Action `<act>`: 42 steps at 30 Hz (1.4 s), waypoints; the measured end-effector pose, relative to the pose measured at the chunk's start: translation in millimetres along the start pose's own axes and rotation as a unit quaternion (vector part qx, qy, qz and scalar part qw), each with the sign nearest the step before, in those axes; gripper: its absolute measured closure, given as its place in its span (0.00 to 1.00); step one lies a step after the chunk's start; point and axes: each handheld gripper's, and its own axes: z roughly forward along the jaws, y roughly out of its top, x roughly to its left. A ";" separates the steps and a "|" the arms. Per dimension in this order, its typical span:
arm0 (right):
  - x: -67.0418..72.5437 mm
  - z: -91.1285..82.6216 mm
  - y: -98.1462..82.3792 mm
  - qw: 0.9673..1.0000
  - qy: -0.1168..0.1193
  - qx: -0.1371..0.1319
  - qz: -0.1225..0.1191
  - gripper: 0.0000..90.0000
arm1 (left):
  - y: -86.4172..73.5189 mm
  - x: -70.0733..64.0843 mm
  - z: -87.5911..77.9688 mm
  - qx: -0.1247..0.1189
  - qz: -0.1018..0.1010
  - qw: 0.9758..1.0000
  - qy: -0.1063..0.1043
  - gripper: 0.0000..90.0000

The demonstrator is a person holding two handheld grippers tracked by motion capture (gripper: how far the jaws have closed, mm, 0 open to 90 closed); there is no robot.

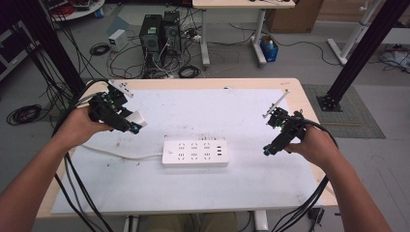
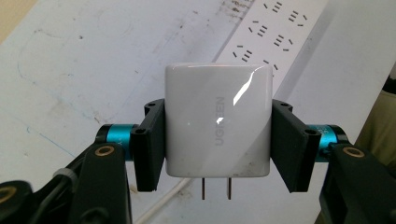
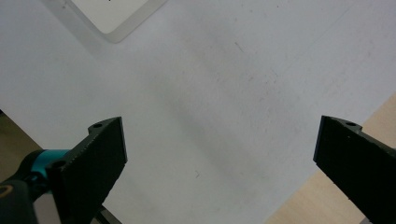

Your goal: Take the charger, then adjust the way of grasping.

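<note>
Risk judged: charger (image 2: 218,126) slipped or twisted in grip, since held only by smooth glossy sides; prongs (image 2: 216,188) then misaligned with strip (image 1: 195,153) sockets, bent or jammed if pushed. Strip could be shoved along counter (image 1: 203,191), unbraced.

Left claw (image 1: 136,126), left of high view: clamped on charger, held above counter, up-left of strip.

Right claw (image 1: 268,150), right of high view: jaws wide apart, nothing held, nothing touched.

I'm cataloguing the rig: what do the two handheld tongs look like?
Both the left tongs and right tongs are black frames with flat black rectangular jaws, teal collars and brass-coloured screws. Each carries a grey plate on top and trails black cables. The person's forearms are bare, with no sleeves in view.
</note>
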 end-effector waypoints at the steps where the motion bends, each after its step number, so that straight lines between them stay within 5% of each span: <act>1: 0.5 -0.4 -0.4 1.000 -0.001 0.001 -0.004 0.02 | 0.2 -1.4 -0.1 0.001 0.001 1.000 -0.001 0.47; 18: 10.7 -3.9 6.7 1.000 0.005 -0.013 0.013 0.02 | 11.1 -13.6 3.5 0.003 0.043 0.999 -0.013 0.47; 30: 13.2 0.3 13.7 0.999 0.020 -0.034 0.034 0.02 | 24.4 -24.8 18.5 0.014 0.095 0.994 -0.044 0.47; 33: 13.1 1.0 13.6 0.997 0.035 -0.046 0.054 0.02 | 28.8 -30.1 24.4 0.008 0.099 0.994 -0.050 0.47; 42: 18.2 1.2 12.0 0.987 0.090 -0.086 0.104 0.02 | 41.9 -45.4 36.4 -0.032 0.152 0.985 -0.073 0.47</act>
